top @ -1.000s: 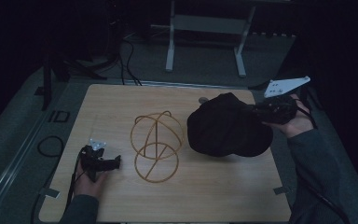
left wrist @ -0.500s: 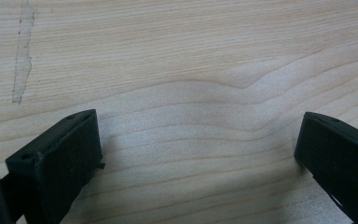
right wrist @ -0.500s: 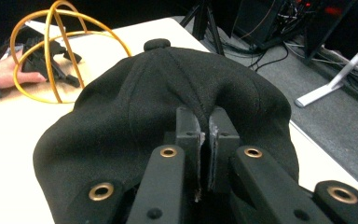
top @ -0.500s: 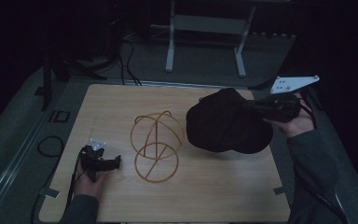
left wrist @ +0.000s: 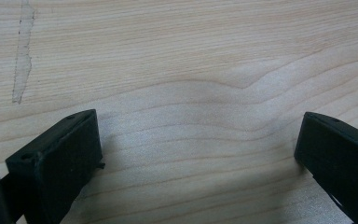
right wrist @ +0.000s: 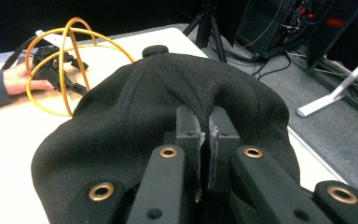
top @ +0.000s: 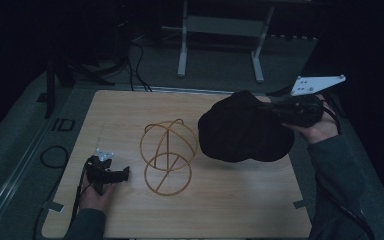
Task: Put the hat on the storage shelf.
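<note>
We read "ID" [top: 62,124] left of the worktop [top: 240,200]. Our right gripper [right wrist: 204,135] pinches the black hat's [top: 242,130] fabric, holding it at centre right, just beside the wire stand [top: 167,155] mid-frame. Our left gripper [left wrist: 196,154] rests open, lower left. A metal frame [top: 220,35] stands beyond.

- The black cap [top: 242,130] is of soft fabric with 1 small button on top. It hangs in the air over the right part of the table, a fold of its cloth is pinched, and its crown faces the wire stand.
- The wire stand [top: 167,155] is of thin golden wire: a round ring as base and crossing arcs above. It stands upright near the table's middle, to the left of the cap and apart from it.
</note>
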Available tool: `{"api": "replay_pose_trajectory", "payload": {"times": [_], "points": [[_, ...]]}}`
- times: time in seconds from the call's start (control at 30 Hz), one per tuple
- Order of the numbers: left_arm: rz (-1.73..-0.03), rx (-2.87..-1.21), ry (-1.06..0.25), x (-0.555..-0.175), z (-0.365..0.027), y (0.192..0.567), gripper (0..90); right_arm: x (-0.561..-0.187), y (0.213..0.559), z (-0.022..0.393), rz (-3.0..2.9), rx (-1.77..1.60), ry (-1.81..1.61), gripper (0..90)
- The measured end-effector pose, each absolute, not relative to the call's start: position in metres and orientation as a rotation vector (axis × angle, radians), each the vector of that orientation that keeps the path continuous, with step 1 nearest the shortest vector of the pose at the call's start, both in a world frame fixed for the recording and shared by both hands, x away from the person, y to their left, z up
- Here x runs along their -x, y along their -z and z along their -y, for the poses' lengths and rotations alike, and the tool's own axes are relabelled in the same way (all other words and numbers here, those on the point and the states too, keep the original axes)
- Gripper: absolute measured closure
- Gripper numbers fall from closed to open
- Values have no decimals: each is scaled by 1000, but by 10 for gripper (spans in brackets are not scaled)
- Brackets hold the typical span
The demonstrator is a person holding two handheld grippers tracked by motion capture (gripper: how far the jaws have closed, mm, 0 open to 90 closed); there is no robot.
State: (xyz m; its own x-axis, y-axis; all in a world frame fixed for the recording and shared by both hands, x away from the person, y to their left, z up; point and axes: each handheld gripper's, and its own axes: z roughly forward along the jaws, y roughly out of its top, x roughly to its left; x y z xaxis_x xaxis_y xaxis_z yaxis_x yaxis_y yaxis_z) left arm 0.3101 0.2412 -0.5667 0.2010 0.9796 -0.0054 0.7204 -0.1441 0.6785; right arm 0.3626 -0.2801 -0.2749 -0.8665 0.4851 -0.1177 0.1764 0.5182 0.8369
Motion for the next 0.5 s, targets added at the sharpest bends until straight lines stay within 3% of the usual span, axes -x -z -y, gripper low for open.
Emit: {"api": "replay_pose_trajectory", "payload": {"times": [0.5], "points": [[-1577, -1929, -610, -310, -241, 567, 1, -359, 257, 275, -2442, -498, -1256, 857]]}}
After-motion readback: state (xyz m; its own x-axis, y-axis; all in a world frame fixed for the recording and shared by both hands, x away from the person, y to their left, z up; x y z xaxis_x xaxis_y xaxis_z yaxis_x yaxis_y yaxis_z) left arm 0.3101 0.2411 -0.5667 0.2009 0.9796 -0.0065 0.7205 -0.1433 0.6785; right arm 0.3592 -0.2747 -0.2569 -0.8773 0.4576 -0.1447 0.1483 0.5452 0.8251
